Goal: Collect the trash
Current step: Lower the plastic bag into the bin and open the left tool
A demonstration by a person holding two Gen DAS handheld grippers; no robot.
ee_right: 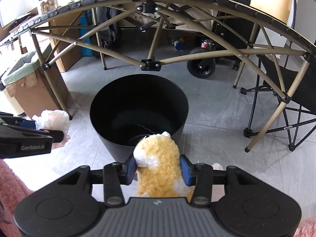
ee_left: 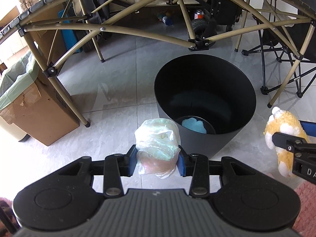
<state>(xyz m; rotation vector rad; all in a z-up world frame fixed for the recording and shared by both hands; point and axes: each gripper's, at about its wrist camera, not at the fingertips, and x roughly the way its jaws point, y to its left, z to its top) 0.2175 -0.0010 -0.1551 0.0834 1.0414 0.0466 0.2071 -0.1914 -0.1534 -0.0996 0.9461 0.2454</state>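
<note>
My left gripper (ee_left: 157, 163) is shut on a crumpled clear plastic bag (ee_left: 158, 138) with a pale iridescent sheen, held just left of the round black bin (ee_left: 205, 118). A light blue scrap (ee_left: 194, 125) lies on the bin's bottom. My right gripper (ee_right: 158, 167) is shut on a fluffy orange and white plush toy (ee_right: 158, 162), held at the near rim of the same bin (ee_right: 138, 130). In the right wrist view the left gripper (ee_right: 61, 136) with the bag (ee_right: 53, 121) shows at the left edge. The toy (ee_left: 284, 134) appears at the right of the left wrist view.
A folding table with a tan tube frame (ee_left: 110, 29) spans above the bin. A cardboard box (ee_left: 37, 106) lined with a green bag stands on the left. A black folding chair (ee_right: 284, 90) stands on the right, a wheeled cart (ee_right: 201, 65) behind. Grey floor tiles (ee_right: 207, 118) surround the bin.
</note>
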